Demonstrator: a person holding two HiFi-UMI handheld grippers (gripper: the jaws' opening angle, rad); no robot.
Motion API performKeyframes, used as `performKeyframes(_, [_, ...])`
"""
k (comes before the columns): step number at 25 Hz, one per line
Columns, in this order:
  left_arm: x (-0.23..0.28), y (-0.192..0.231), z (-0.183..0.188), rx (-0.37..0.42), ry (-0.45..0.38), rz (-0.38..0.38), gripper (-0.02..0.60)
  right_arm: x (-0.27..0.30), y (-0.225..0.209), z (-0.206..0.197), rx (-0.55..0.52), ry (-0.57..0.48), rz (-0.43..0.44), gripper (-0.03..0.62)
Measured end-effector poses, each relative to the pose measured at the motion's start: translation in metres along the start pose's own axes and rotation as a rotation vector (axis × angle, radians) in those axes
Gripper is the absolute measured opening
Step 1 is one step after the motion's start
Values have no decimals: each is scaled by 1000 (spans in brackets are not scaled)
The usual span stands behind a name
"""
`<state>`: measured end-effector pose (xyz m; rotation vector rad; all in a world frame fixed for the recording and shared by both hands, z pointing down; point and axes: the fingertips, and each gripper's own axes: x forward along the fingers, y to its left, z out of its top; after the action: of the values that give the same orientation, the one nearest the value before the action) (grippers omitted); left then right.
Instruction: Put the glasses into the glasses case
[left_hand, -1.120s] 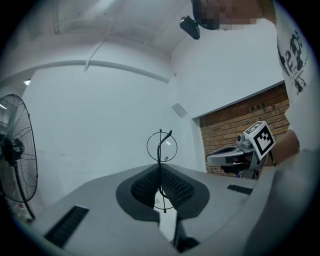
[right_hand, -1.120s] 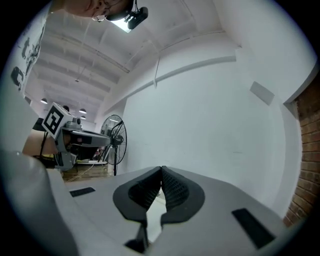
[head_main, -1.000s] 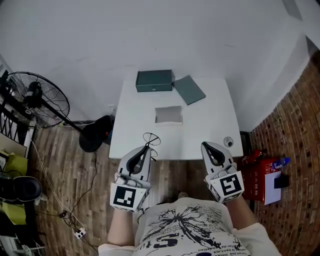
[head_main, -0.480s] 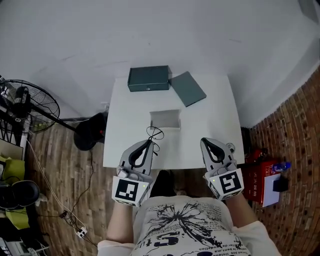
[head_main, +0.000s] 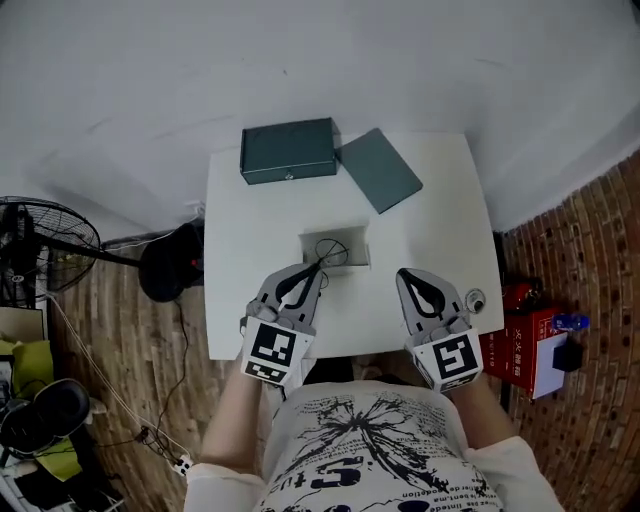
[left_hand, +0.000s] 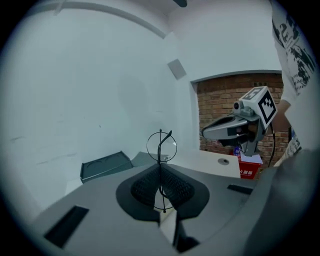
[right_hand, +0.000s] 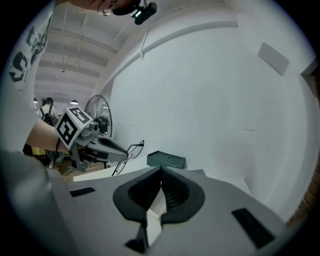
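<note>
My left gripper (head_main: 312, 271) is shut on a pair of thin wire-framed glasses (head_main: 327, 255), held above the middle of the white table (head_main: 440, 225). In the left gripper view the glasses (left_hand: 161, 147) stand on edge between the closed jaws. The open dark green glasses case (head_main: 288, 152) sits at the table's far edge, with its lid (head_main: 378, 170) lying to its right. My right gripper (head_main: 409, 277) is shut and empty, over the table's near right part. The right gripper view shows the case (right_hand: 166, 160) ahead and the glasses (right_hand: 127, 151) to the left.
A flat pale grey square (head_main: 340, 248) lies on the table just under the glasses. A small round object (head_main: 474, 298) sits at the table's right edge. A fan (head_main: 35, 240) with its dark base (head_main: 168, 265) stands on the floor at left, and a red box (head_main: 528, 350) at right.
Both grippers have moved forward over the table. The left one has carried the glasses from the near edge to above the grey square, and the case appears closer.
</note>
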<state>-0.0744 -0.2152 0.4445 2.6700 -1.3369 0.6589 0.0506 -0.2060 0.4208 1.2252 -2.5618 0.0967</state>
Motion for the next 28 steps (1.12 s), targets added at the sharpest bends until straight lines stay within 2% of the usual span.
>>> performKeyframes(3, [32, 6, -21, 44, 61, -70, 18, 22, -5, -9, 10, 26, -4, 15])
performKeyframes(7, [64, 3, -47, 146, 161, -165, 18, 36, -11, -24, 44, 58, -20, 15])
performKeyframes(14, [102, 3, -83, 312, 296, -268, 18, 50, -22, -47, 84, 104, -37, 15])
performKeyframes(28, [142, -4, -138, 393, 497, -436, 18, 69, -43, -74, 152, 146, -67, 15])
